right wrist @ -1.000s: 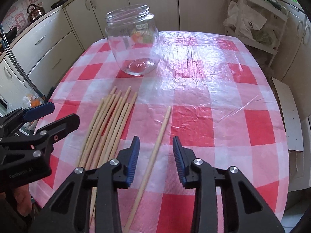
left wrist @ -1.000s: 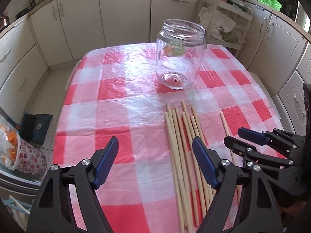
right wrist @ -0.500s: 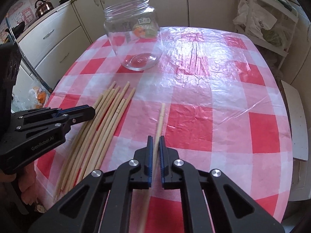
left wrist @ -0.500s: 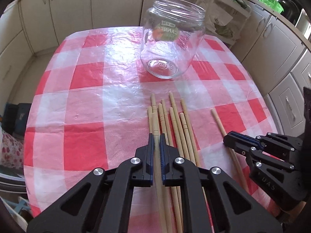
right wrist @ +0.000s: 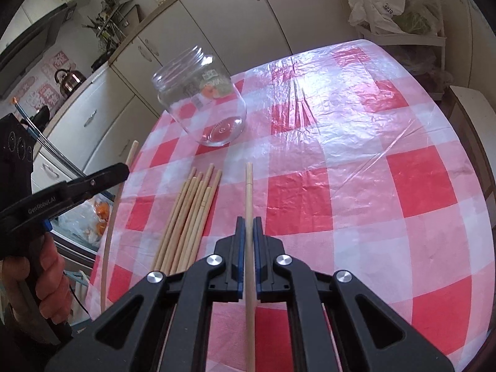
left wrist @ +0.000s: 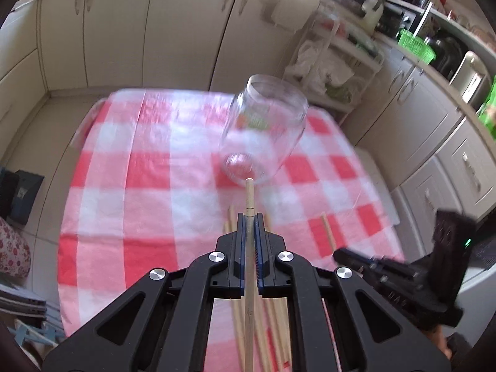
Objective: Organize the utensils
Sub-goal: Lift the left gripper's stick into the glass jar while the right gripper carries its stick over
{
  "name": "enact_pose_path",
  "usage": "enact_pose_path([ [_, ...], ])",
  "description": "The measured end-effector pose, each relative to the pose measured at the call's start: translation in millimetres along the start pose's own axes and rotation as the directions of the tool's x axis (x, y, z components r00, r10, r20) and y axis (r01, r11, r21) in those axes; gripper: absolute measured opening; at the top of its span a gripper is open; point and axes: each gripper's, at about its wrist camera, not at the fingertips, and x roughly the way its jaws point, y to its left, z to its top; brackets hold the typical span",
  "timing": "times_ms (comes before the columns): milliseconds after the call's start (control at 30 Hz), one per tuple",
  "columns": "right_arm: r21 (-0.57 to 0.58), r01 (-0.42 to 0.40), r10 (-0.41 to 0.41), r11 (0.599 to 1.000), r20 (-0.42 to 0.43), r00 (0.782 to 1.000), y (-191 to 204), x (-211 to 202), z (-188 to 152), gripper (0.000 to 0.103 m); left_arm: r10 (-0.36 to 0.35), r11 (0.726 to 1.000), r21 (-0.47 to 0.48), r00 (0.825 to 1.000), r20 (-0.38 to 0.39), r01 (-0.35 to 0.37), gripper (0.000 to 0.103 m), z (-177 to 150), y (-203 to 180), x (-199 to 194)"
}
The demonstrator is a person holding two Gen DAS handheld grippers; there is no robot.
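My left gripper (left wrist: 249, 217) is shut on one wooden chopstick (left wrist: 249, 195), which points toward the base of the clear glass jar (left wrist: 266, 130). In the right wrist view the left gripper (right wrist: 122, 170) holds that chopstick (right wrist: 108, 235) raised over the table's left edge. My right gripper (right wrist: 248, 220) is shut on a second chopstick (right wrist: 249, 186); I cannot tell whether its far end is off the cloth. A bundle of several chopsticks (right wrist: 192, 214) lies on the red-and-white checked tablecloth (right wrist: 341, 186), left of the right gripper. The jar (right wrist: 201, 99) stands upright and empty beyond them.
Cream kitchen cabinets (left wrist: 186, 24) ring the table. A white rack with bags (right wrist: 393, 6) stands at the far right, a kettle (right wrist: 69, 80) on the left counter. A person's hand (right wrist: 46, 279) grips the left tool. A patterned bag (left wrist: 12, 254) sits on the floor.
Both grippers went from open to shut, each on one chopstick. The left gripper then rose with its chopstick and tilted toward the jar. The right gripper shifted sideways with its stick.
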Motion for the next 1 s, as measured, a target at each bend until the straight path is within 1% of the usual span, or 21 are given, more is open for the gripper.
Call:
enact_pose_path([
  [67,0.025,-0.030,0.029,0.999,0.045,0.999,-3,-5,2,0.006,-0.020,1.000,0.002,0.997,0.076,0.020,0.005,18,-6,-9],
  [133,0.040,-0.057,0.053,0.998,0.094,0.994,-6,-11,3,0.006,-0.041,0.999,0.013,0.984,0.174,0.039,0.005,40,-14,-19],
  [200,0.051,-0.081,0.073,0.995,0.135,0.988,-6,-15,5,0.006,-0.061,0.998,0.022,0.959,0.277,0.057,0.005,62,-23,-29],
  [267,0.059,-0.091,0.079,0.994,0.176,0.981,-9,-20,6,0.006,-0.074,0.997,0.033,0.929,0.363,0.066,0.005,81,-29,-34],
  [333,0.074,-0.111,0.094,0.991,0.204,0.975,-11,-23,8,0.006,-0.091,0.996,0.034,0.896,0.435,0.084,0.005,101,-31,-35],
  [367,0.079,-0.116,0.097,0.990,0.216,0.972,-12,-24,8,0.006,-0.118,0.993,0.046,0.871,0.477,0.109,0.005,108,-31,-35],
  [400,0.080,-0.119,0.098,0.990,0.222,0.970,-12,-24,9,0.006,-0.120,0.993,0.043,0.854,0.507,0.114,0.005,113,-33,-35],
  [467,0.085,-0.128,0.104,0.988,0.239,0.965,-11,-26,6,0.006,-0.112,0.993,0.033,0.831,0.545,0.112,0.005,126,-33,-34],
  [533,0.088,-0.134,0.109,0.987,0.243,0.964,-11,-25,6,0.006,-0.097,0.994,0.021,0.802,0.590,0.105,0.005,138,-34,-33],
  [567,0.091,-0.136,0.111,0.986,0.245,0.963,-12,-24,6,0.006,-0.089,0.995,0.019,0.789,0.608,0.097,0.005,142,-36,-33],
  [633,0.091,-0.140,0.114,0.986,0.246,0.963,-13,-24,2,0.006,-0.072,0.997,0.020,0.772,0.632,0.076,0.005,147,-39,-28],
  [700,0.090,-0.139,0.113,0.986,0.249,0.962,-14,-24,1,0.006,-0.049,0.999,0.021,0.763,0.645,0.047,0.005,150,-42,-20],
  [733,0.090,-0.140,0.114,0.986,0.251,0.961,-14,-24,0,0.006,-0.039,0.999,0.025,0.762,0.647,0.030,0.005,151,-44,-17],
  [833,0.098,-0.143,0.113,0.985,0.261,0.959,-18,-26,-1,0.006,-0.023,0.999,0.040,0.770,0.638,-0.003,0.005,148,-44,-7],
  [900,0.099,-0.145,0.114,0.984,0.271,0.956,-19,-28,0,0.006,-0.014,0.998,0.054,0.780,0.625,-0.025,0.005,140,-42,0],
  [1000,0.100,-0.147,0.112,0.984,0.288,0.951,-19,-31,4,0.006,-0.002,0.997,0.065,0.806,0.592,-0.045,0.005,122,-37,14],
])
